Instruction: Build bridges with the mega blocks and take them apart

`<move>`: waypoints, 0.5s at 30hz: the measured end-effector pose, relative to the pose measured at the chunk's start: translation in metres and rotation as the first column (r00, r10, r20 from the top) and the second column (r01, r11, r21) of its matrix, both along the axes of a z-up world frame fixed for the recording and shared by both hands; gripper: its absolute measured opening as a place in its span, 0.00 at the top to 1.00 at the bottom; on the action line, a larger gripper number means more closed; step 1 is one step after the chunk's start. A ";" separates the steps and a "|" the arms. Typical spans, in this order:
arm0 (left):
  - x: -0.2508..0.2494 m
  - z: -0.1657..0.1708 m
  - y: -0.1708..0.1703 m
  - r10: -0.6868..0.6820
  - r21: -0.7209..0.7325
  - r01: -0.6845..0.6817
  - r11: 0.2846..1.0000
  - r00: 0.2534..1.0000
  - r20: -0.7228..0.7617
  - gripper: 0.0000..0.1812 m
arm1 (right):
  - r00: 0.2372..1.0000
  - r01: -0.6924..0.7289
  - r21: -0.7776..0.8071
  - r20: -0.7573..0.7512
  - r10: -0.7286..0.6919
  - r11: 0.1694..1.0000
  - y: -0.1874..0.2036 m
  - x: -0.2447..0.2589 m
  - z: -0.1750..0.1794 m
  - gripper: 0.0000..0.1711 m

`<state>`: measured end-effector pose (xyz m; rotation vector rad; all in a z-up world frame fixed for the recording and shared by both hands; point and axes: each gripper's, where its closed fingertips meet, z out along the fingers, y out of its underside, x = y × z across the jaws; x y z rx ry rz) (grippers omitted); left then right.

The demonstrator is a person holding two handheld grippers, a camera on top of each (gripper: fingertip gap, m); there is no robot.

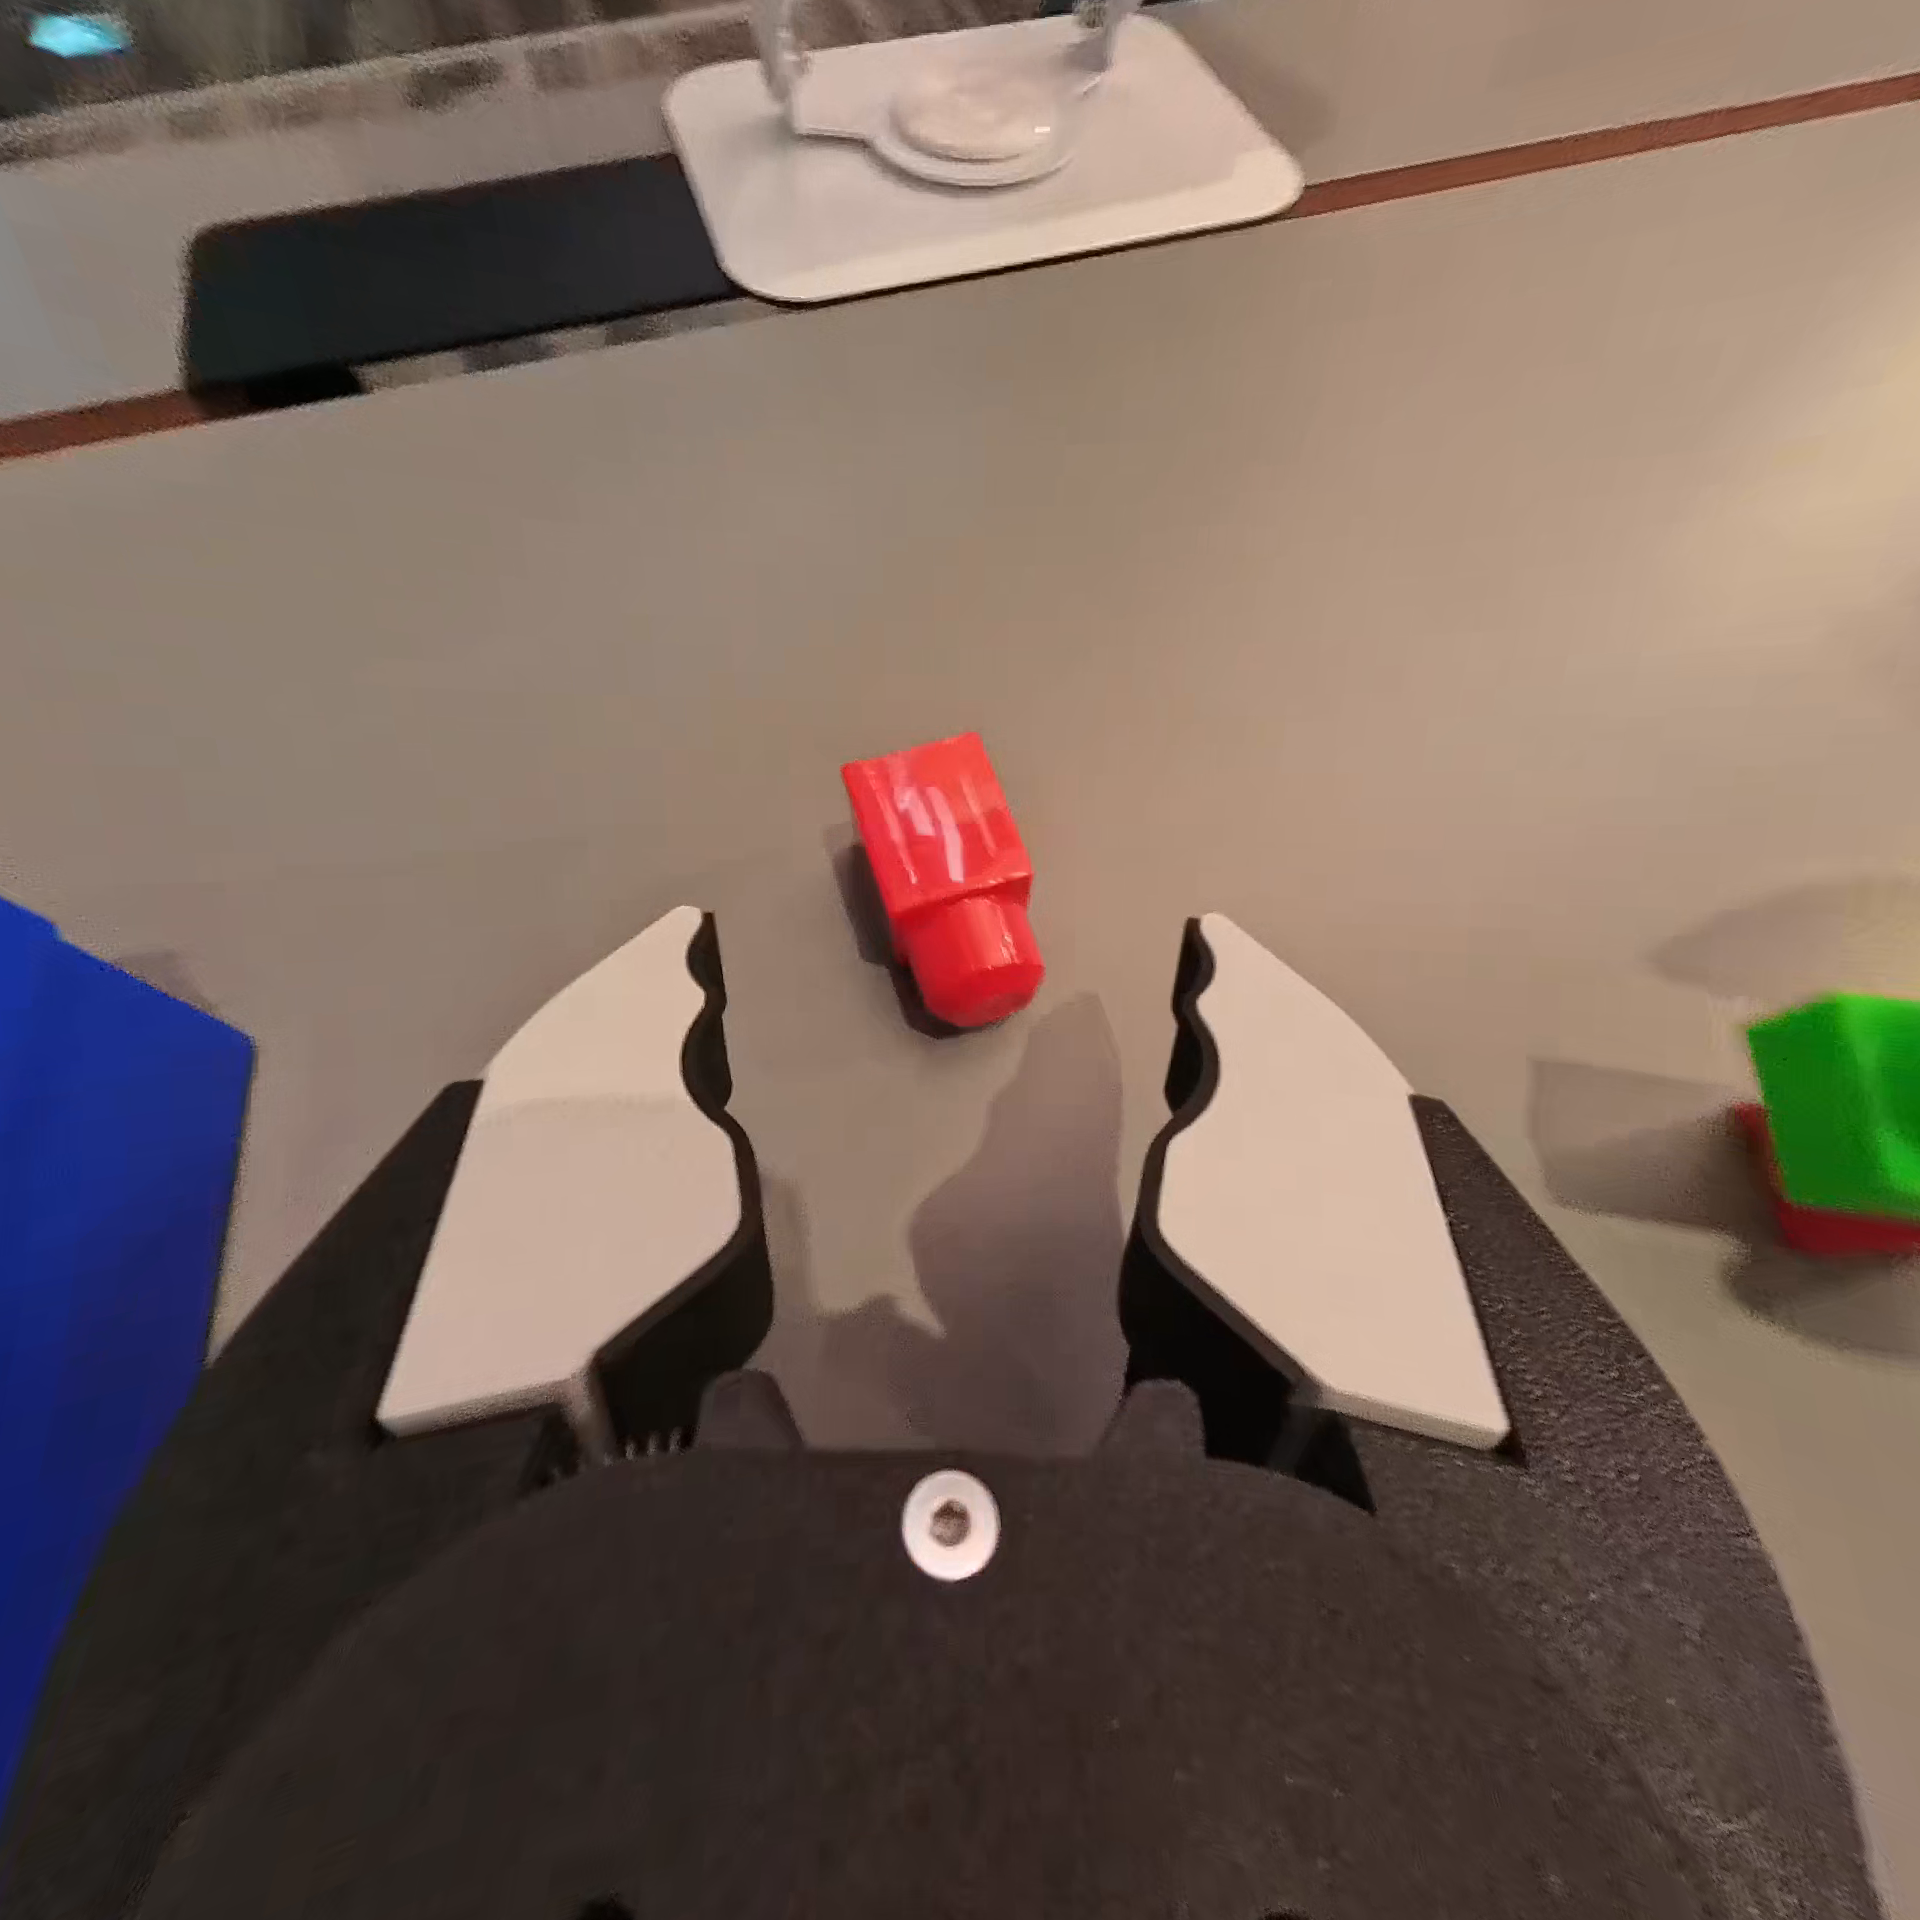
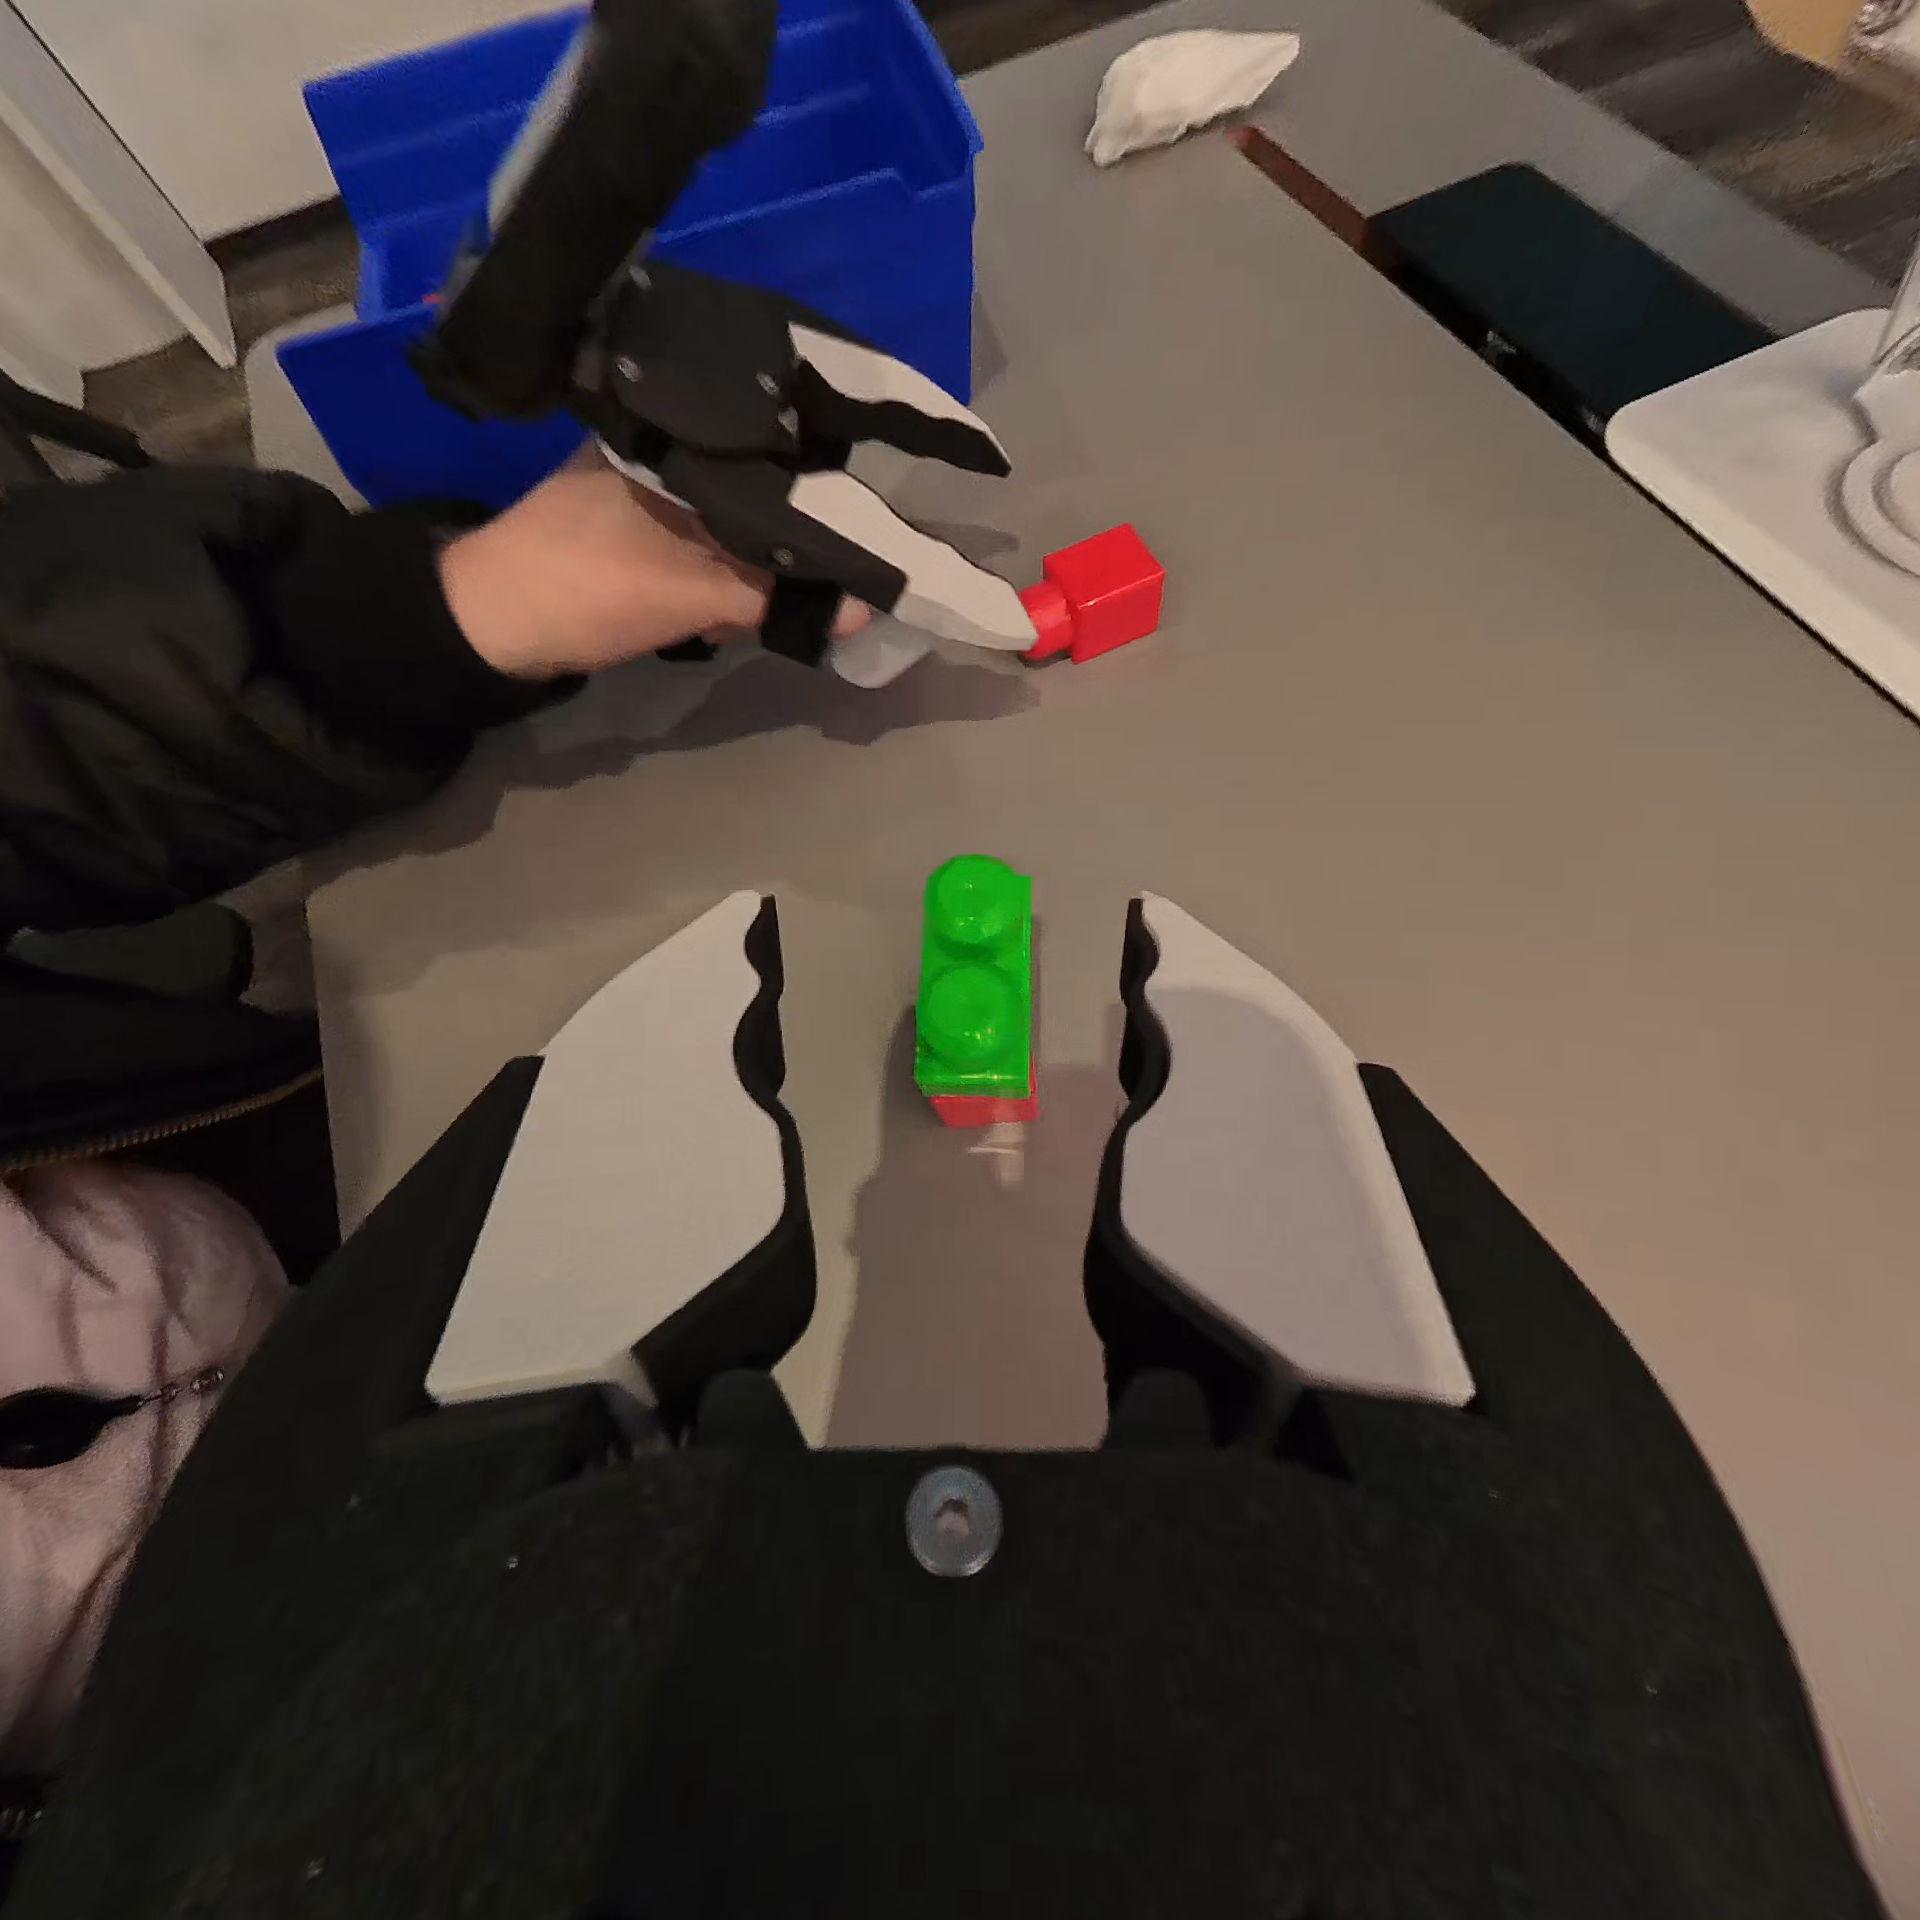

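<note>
While the left tool hangs over the grey desk with its two pale fingers spread wide and nothing between them, a small red block lies on its side just ahead of the fingertips, its single stud pointing back toward the tool. From the right wrist view the same left tool shows held in a hand with a dark sleeve, and its lower fingertip sits right at the stud of the red block; whether it actually touches I cannot tell. The right tool is likewise spread wide and empty, poised above a green two-stud block stacked on a second red block, which stand on the desk between and just beyond its fingertips, clear of both fingers. In the left wrist view that stack shows at the right edge, the green block on the red one. A blue bin stands at the far left of the desk, behind the left tool, and its wall fills the left edge of the left wrist view. A white tray with a clear glass vessel on it, a black flat case and a crumpled white cloth lie along the far side.
</note>
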<state>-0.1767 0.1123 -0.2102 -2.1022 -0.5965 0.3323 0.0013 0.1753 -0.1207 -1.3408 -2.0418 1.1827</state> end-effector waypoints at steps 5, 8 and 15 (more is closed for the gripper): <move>-0.010 -0.033 0.013 0.059 -0.175 -0.074 0.982 0.994 -0.090 0.55 | 1.000 -0.008 -0.066 -0.021 0.007 0.998 0.015 0.014 -0.005 0.65; -0.011 -0.035 0.020 0.081 -0.162 -0.089 0.983 0.995 -0.055 0.68 | 1.000 -0.012 -0.089 -0.023 0.010 0.996 0.022 0.020 -0.008 0.65; -0.010 -0.033 0.012 -0.065 -0.249 0.043 0.967 0.995 -0.081 0.79 | 0.998 -0.062 -0.092 -0.023 0.060 0.994 0.027 0.025 -0.015 0.66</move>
